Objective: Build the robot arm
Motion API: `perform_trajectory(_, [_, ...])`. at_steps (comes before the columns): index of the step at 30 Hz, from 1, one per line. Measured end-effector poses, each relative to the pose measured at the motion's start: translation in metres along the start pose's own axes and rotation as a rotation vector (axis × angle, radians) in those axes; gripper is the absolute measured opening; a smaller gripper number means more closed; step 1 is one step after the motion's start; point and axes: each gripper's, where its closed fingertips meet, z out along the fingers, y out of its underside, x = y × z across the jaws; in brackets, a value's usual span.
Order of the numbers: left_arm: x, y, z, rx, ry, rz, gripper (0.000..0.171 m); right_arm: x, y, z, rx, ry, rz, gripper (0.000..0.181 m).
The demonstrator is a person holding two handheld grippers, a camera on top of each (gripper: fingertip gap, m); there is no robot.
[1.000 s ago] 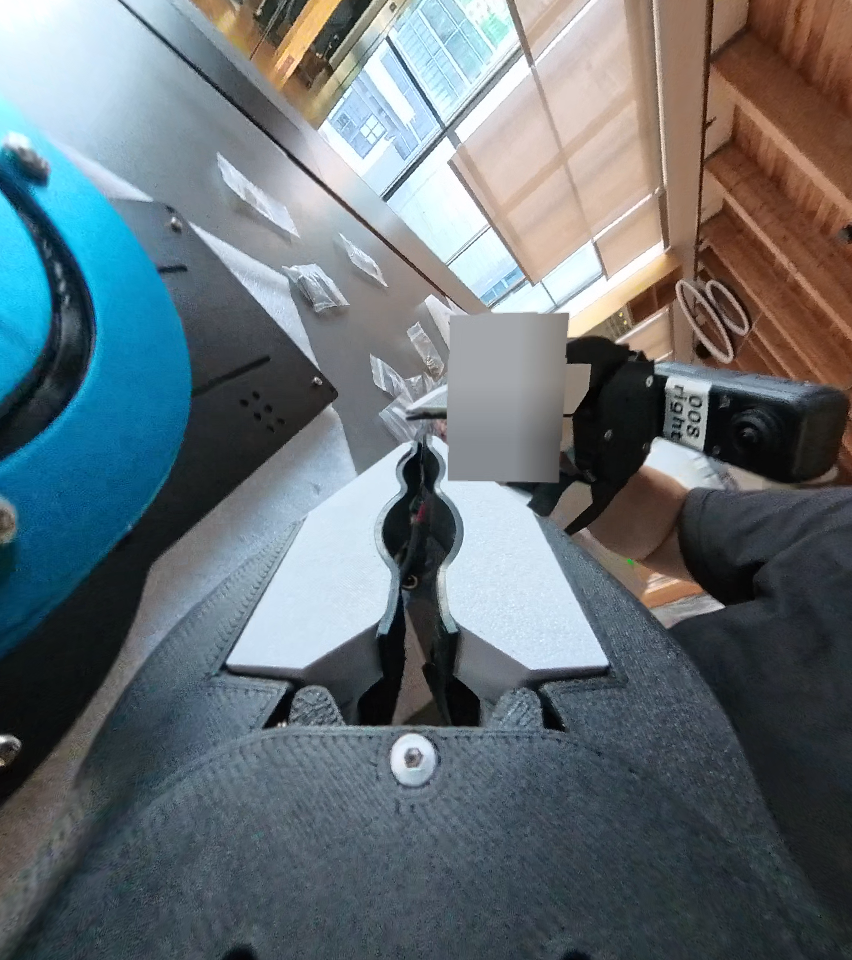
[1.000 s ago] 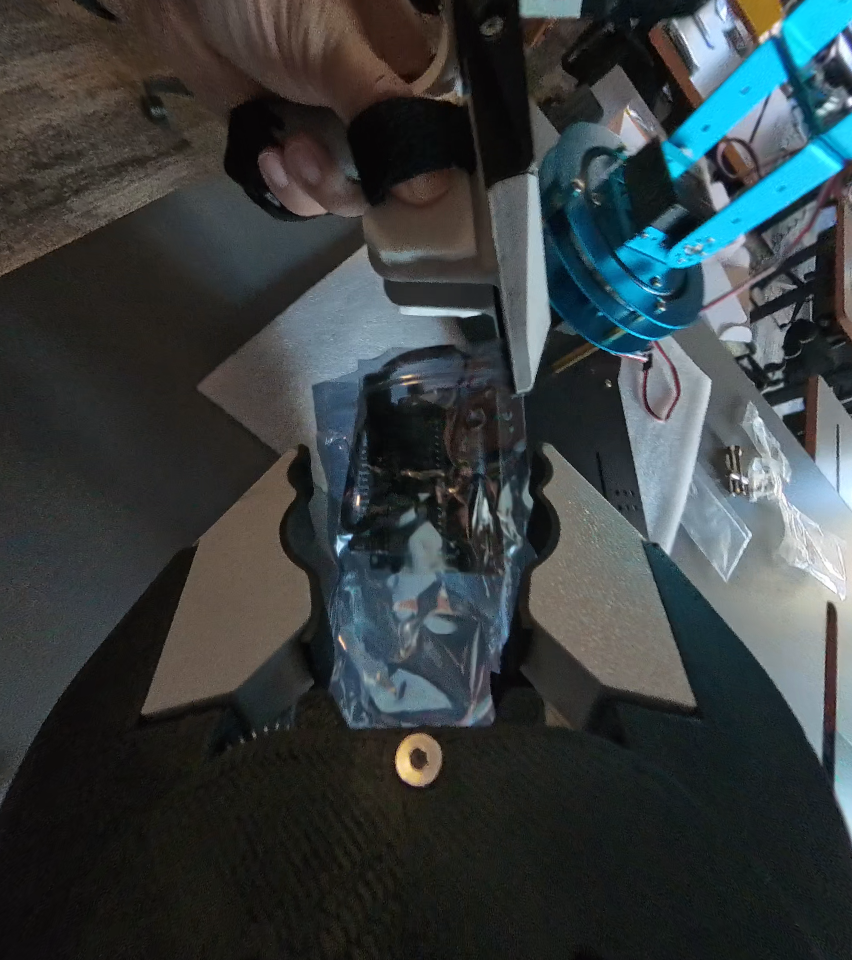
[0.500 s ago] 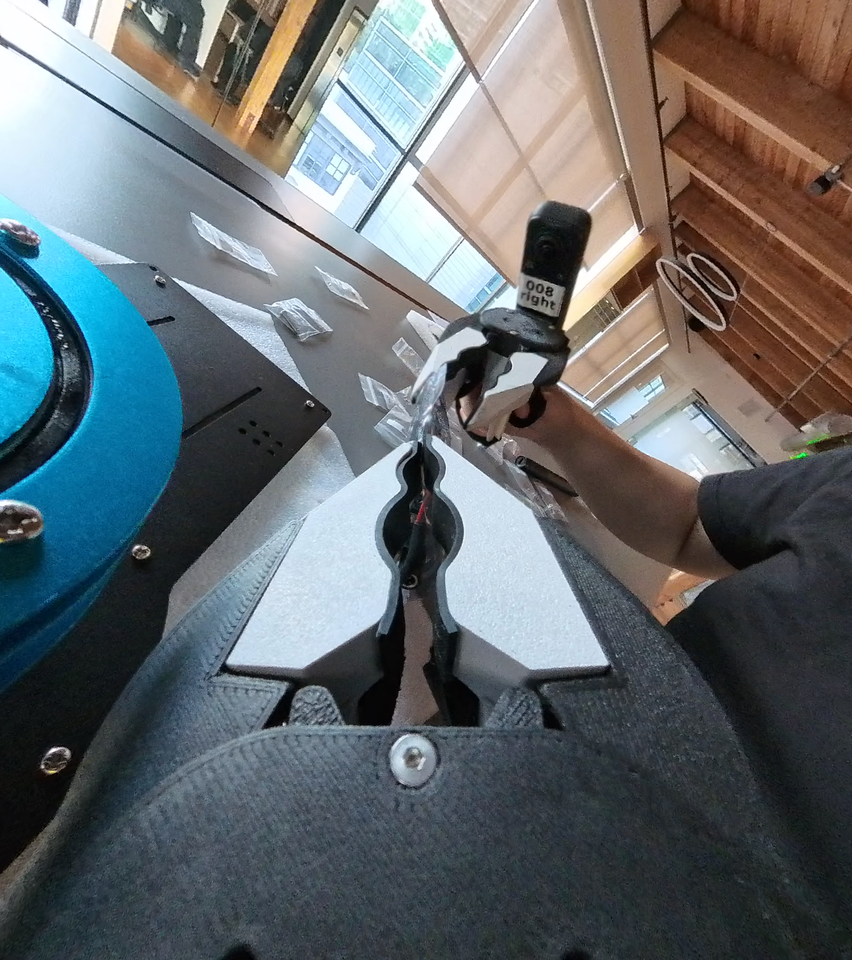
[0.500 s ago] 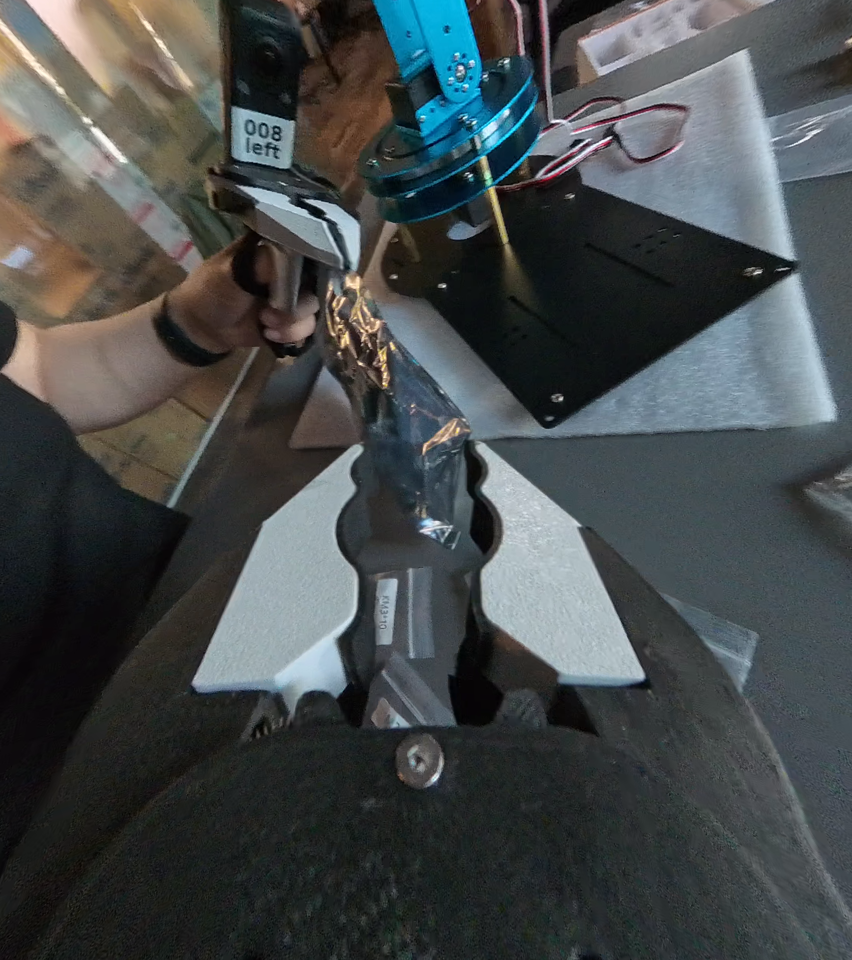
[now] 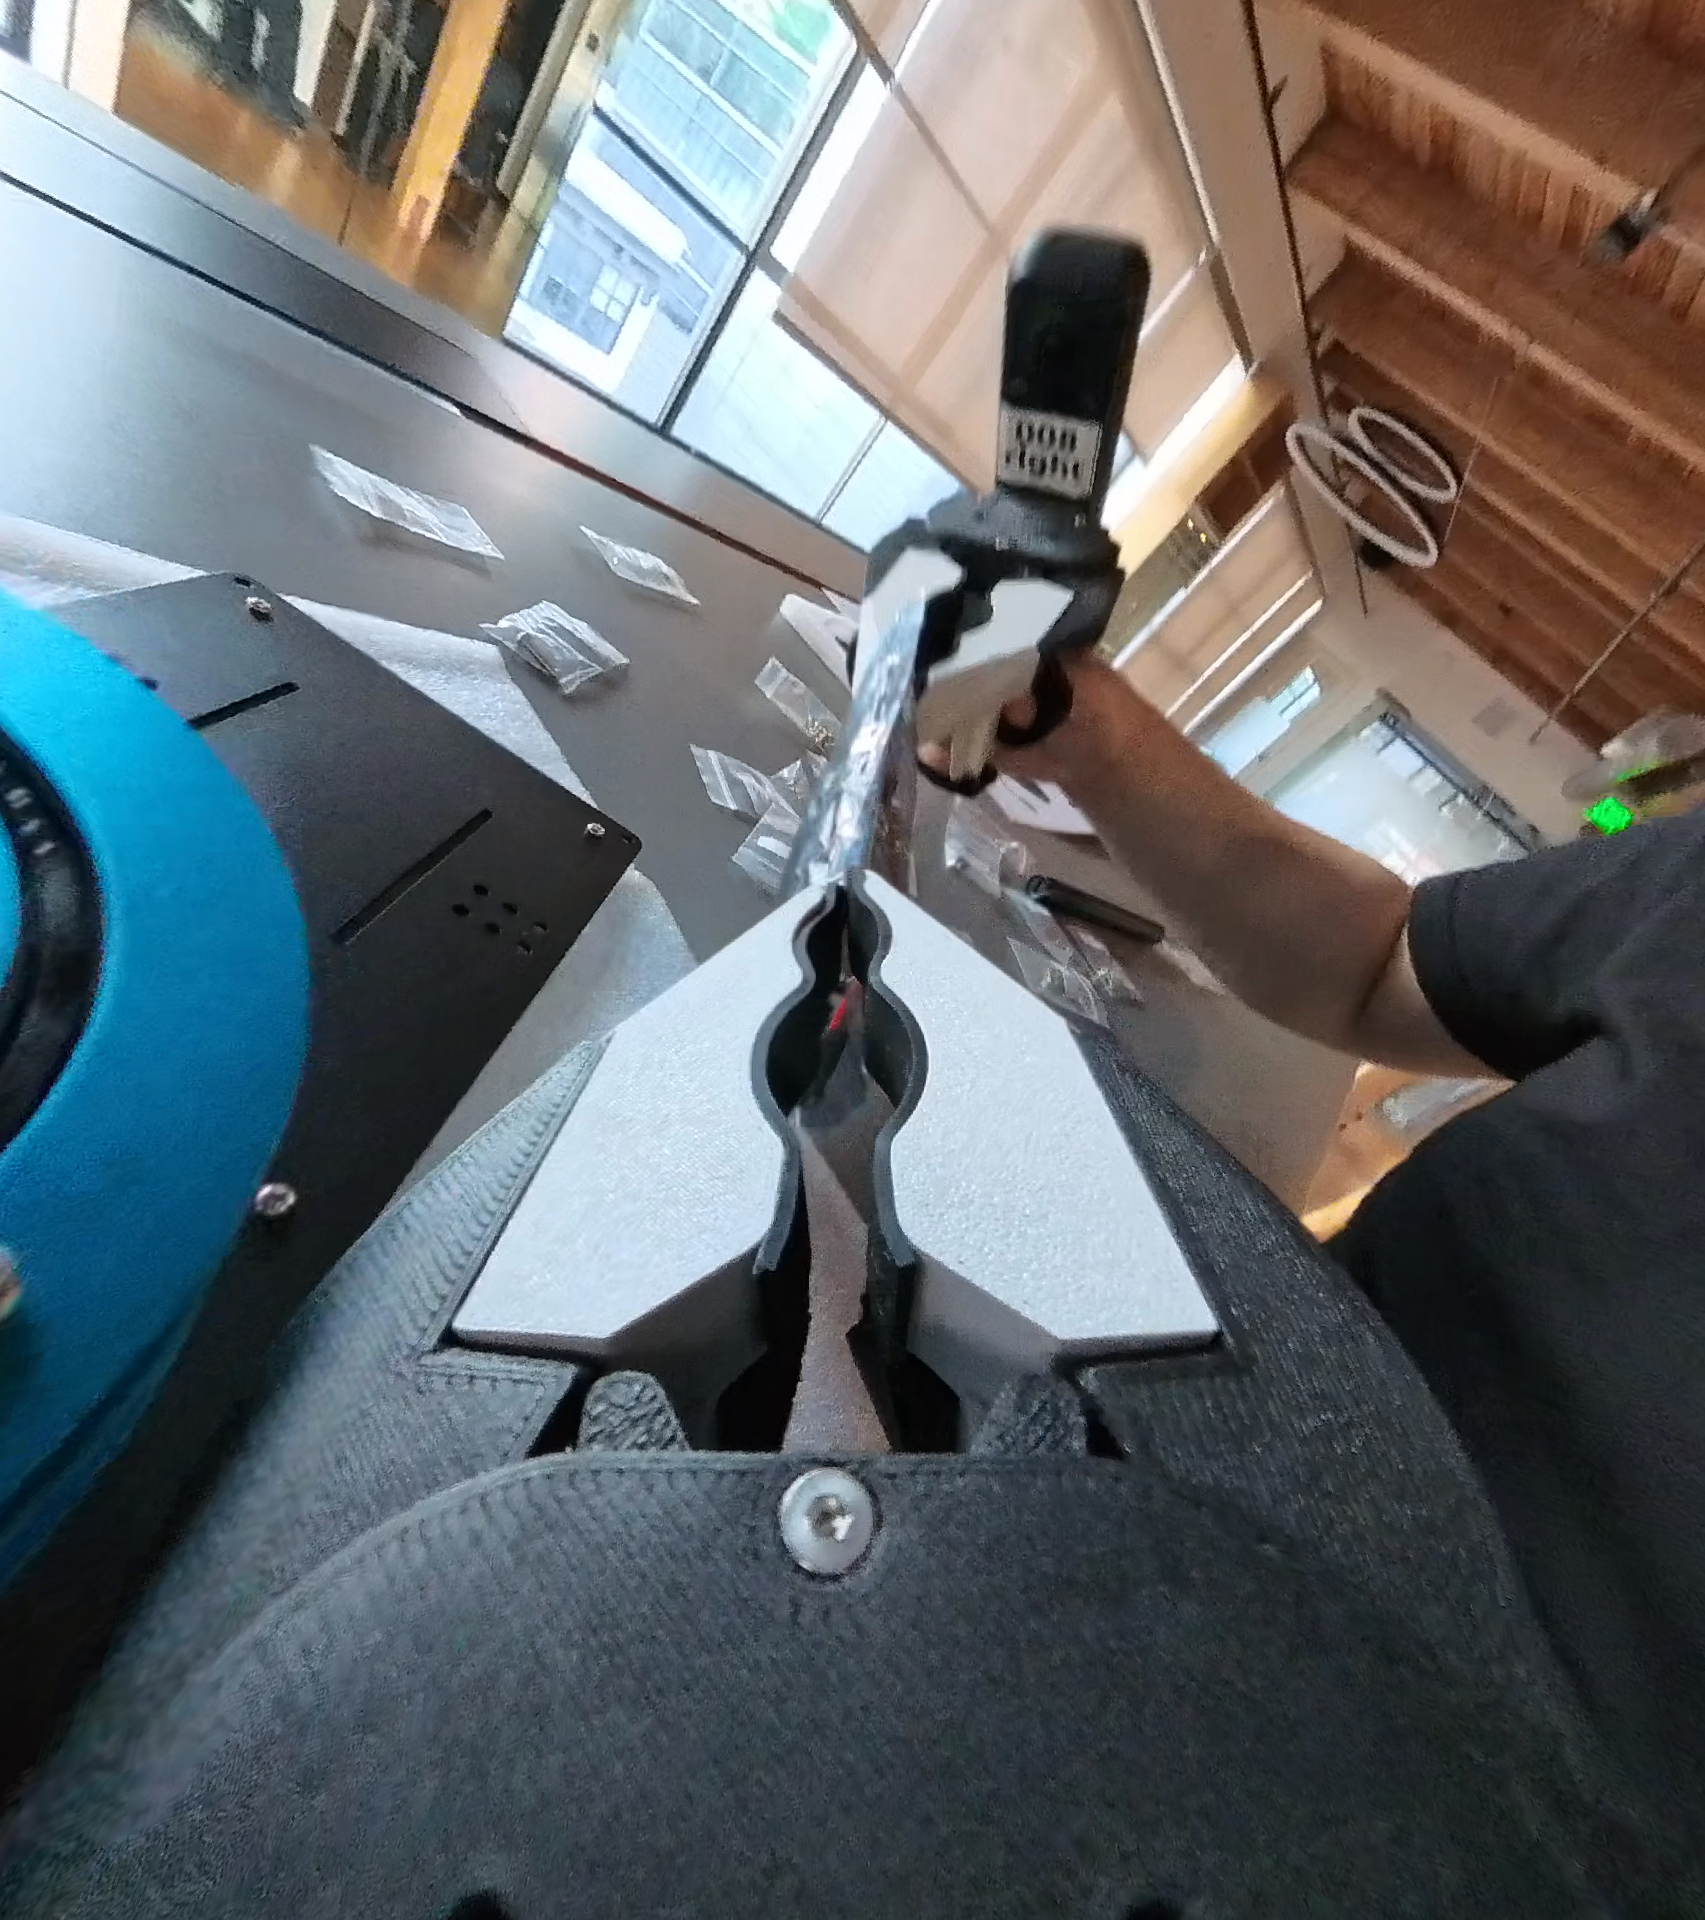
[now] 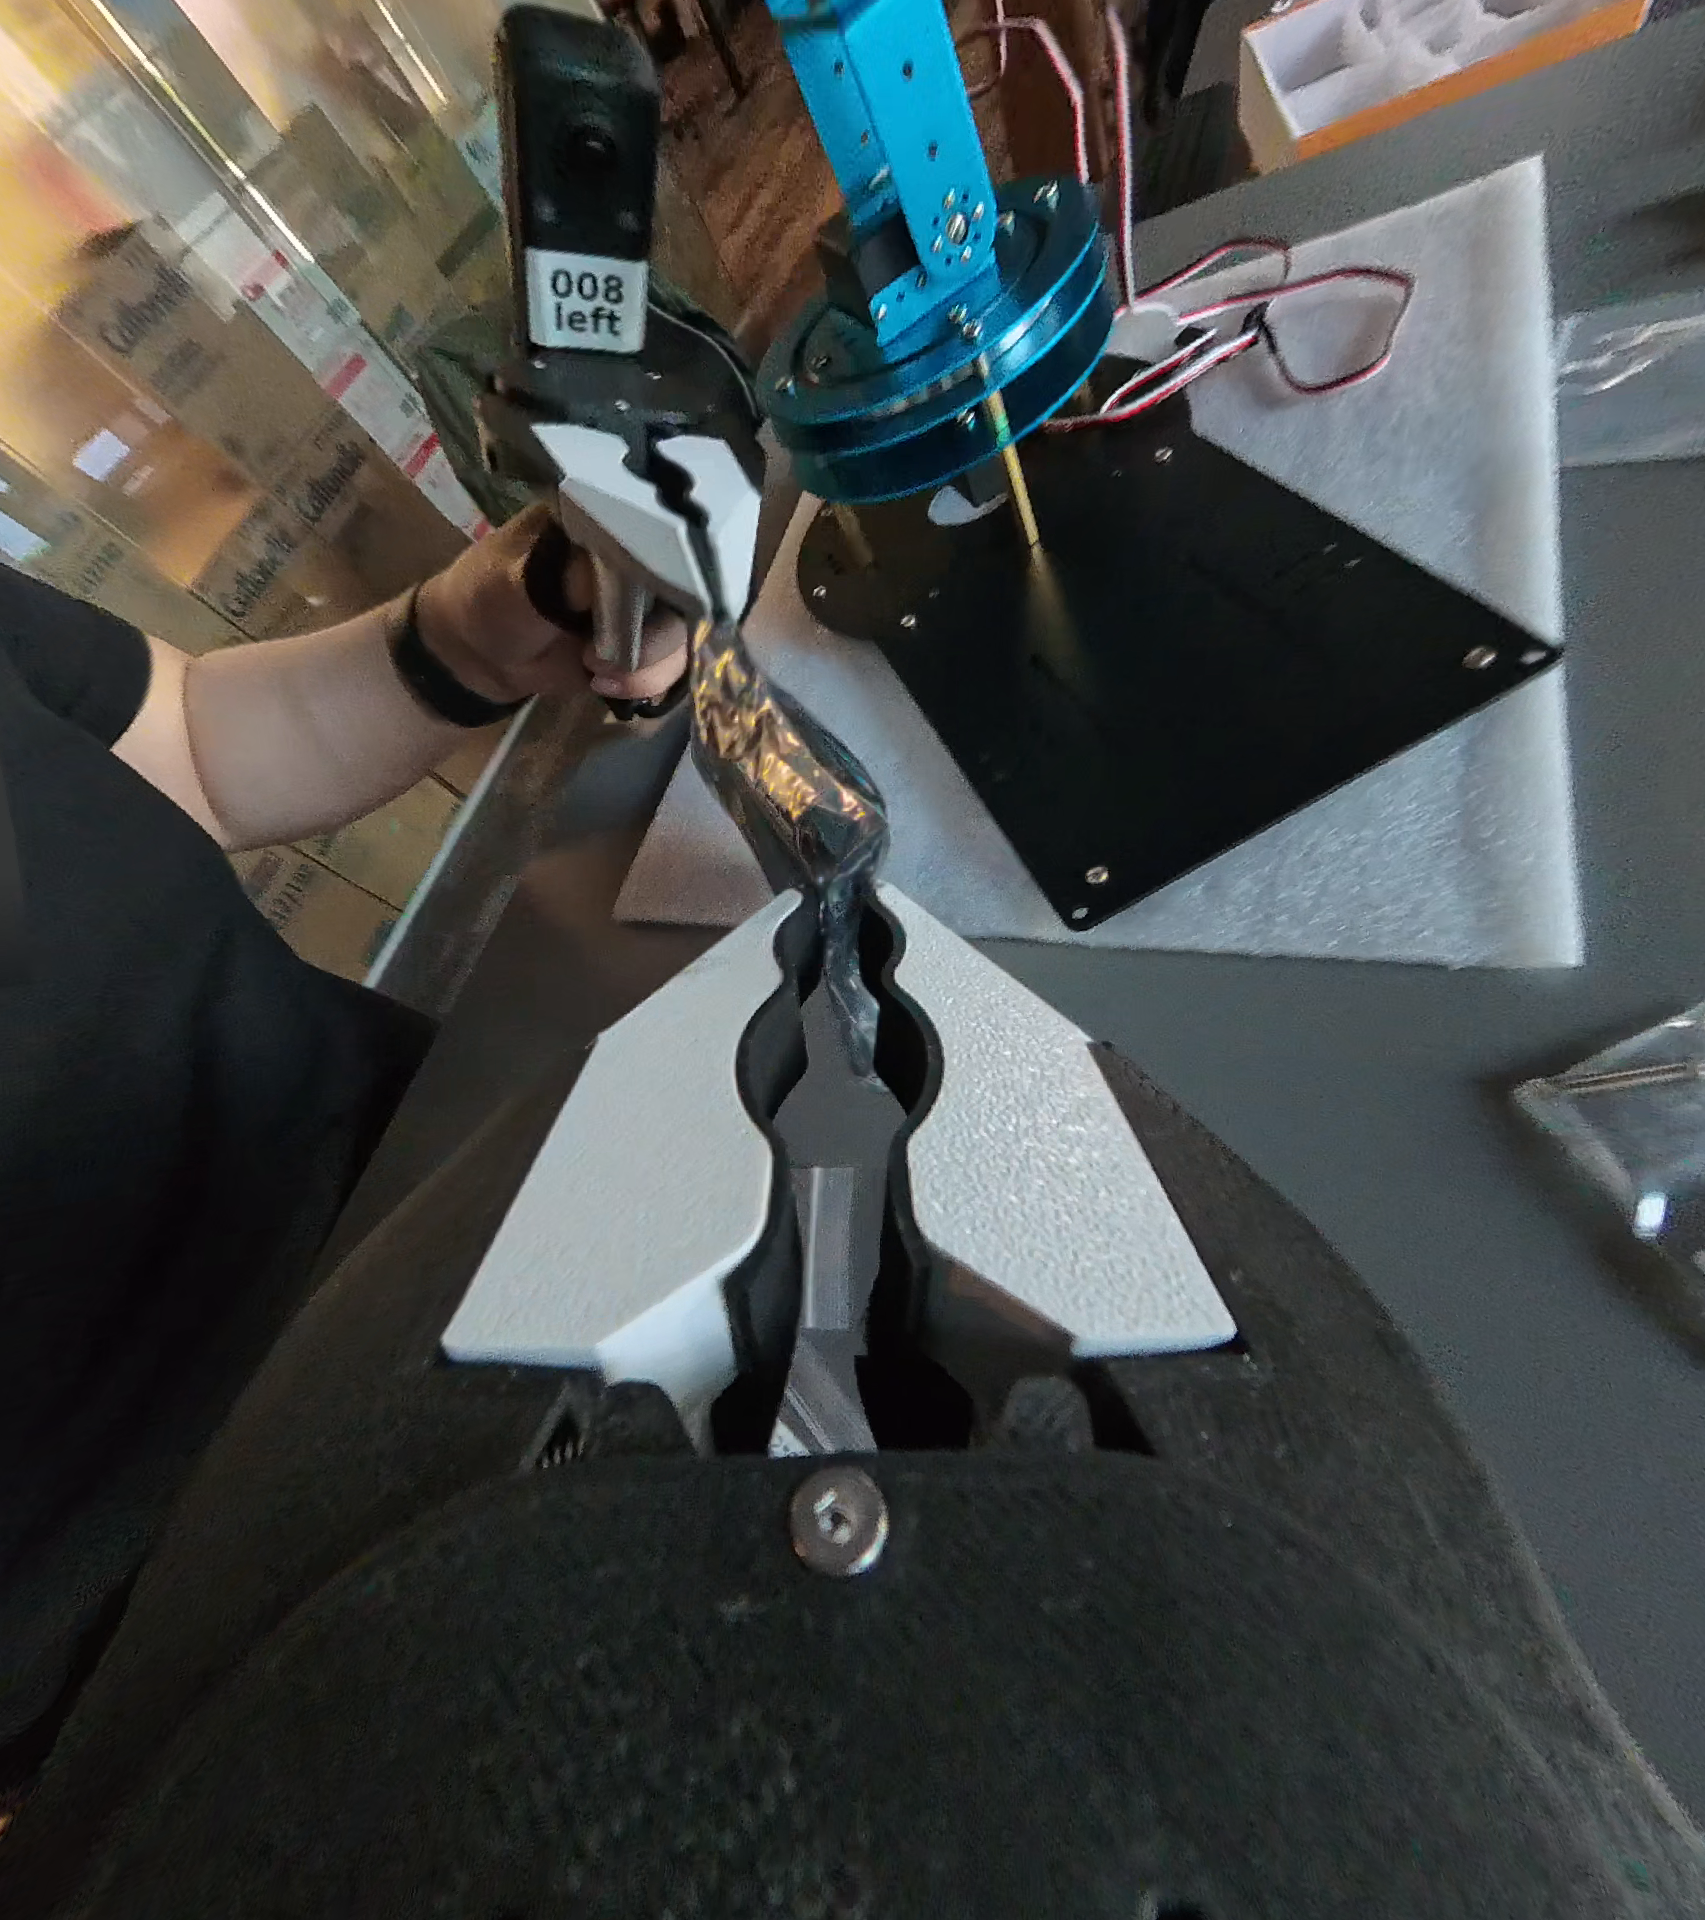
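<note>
A crumpled silvery anti-static bag (image 6: 775, 769) hangs stretched in the air between my two grippers. My right gripper (image 6: 843, 909) is shut on one twisted end of it. My left gripper (image 5: 843, 899) is shut on the other end, and red and black wires show between its jaws. In the left wrist view the bag (image 5: 863, 769) runs up to the right gripper (image 5: 921, 665). In the right wrist view it runs up to the left gripper (image 6: 718, 613). Both are held by hands above the dark table (image 6: 1295, 1091).
A blue robot arm on a round turntable (image 6: 941, 353) stands on a black base plate (image 6: 1191, 675) over a white foam sheet (image 6: 1399, 831), close to the left gripper. Several small clear parts bags (image 5: 557, 644) lie on the table; one (image 6: 1689, 1143) is at the right. The left gripper's tips are roughly 11 cm from the right gripper's.
The grippers have drawn apart and the bag is now pulled long and twisted between them. The right gripper's jaws have narrowed onto the bag's end.
</note>
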Motion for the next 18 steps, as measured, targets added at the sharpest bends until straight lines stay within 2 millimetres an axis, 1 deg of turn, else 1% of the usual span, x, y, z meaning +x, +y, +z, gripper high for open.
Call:
perform_trajectory(2, [0.004,0.001,0.003,-0.030,-0.005,0.048,0.000,0.001,-0.015,-0.006,-0.021,0.026,-0.022,0.004])
perform_trajectory(3, [0.007,0.003,0.005,-0.053,0.006,0.077,0.000,-0.003,-0.024,-0.009,-0.032,0.025,-0.034,0.004])
perform_trajectory(4, [0.010,0.005,0.007,-0.068,0.018,0.093,0.000,-0.007,-0.034,-0.011,-0.041,0.024,-0.056,0.004])
perform_trajectory(5, [0.011,0.006,0.008,-0.072,0.023,0.110,0.000,-0.006,-0.040,-0.010,-0.058,0.049,-0.081,0.002])
perform_trajectory(6, [0.008,0.010,0.008,-0.088,0.004,0.135,0.000,-0.004,-0.042,-0.006,-0.090,0.067,-0.102,0.002])
perform_trajectory(7, [0.001,0.014,0.008,-0.101,-0.037,0.159,0.000,-0.005,-0.038,-0.002,-0.159,0.062,-0.108,0.002])
perform_trajectory(8, [-0.001,0.013,0.006,-0.081,-0.053,0.168,0.001,-0.007,-0.041,-0.003,-0.210,0.069,-0.117,0.002])
perform_trajectory(9, [0.002,0.008,0.005,-0.043,-0.037,0.161,0.003,-0.011,-0.052,-0.003,-0.199,0.081,-0.151,0.001])
perform_trajectory(10, [0.004,0.005,0.003,-0.014,-0.032,0.149,0.006,-0.014,-0.059,0.003,-0.193,0.084,-0.181,0.000])
perform_trajectory(11, [0.002,0.003,0.001,0.000,-0.042,0.139,0.011,-0.015,-0.054,0.008,-0.273,0.082,-0.201,0.000])
perform_trajectory(12, [0.000,0.002,0.000,0.009,-0.055,0.133,0.018,-0.014,-0.051,0.009,-0.351,0.094,-0.219,0.001])
perform_trajectory(13, [0.000,0.002,-0.001,0.015,-0.057,0.127,0.019,-0.015,-0.060,0.011,-0.349,0.109,-0.240,0.000])
perform_trajectory(14, [0.001,0.003,-0.002,0.022,-0.055,0.123,0.019,-0.016,-0.066,0.016,-0.346,0.115,-0.260,0.000])
perform_trajectory(15, [0.001,0.003,-0.003,0.027,-0.060,0.122,0.018,-0.015,-0.060,0.019,-0.431,0.117,-0.280,0.000])
perform_trajectory(16, [-0.001,0.003,-0.005,0.030,-0.074,0.124,0.016,-0.014,-0.058,0.018,-0.500,0.134,-0.304,0.000])
perform_trajectory(17, [-0.001,0.003,-0.006,0.036,-0.079,0.126,0.014,-0.018,-0.070,0.019,-0.469,0.136,-0.321,0.000])
perform_trajectory(18, [-0.001,0.001,-0.007,0.047,-0.080,0.128,0.009,-0.025,-0.078,0.026,-0.430,0.103,-0.311,0.000])
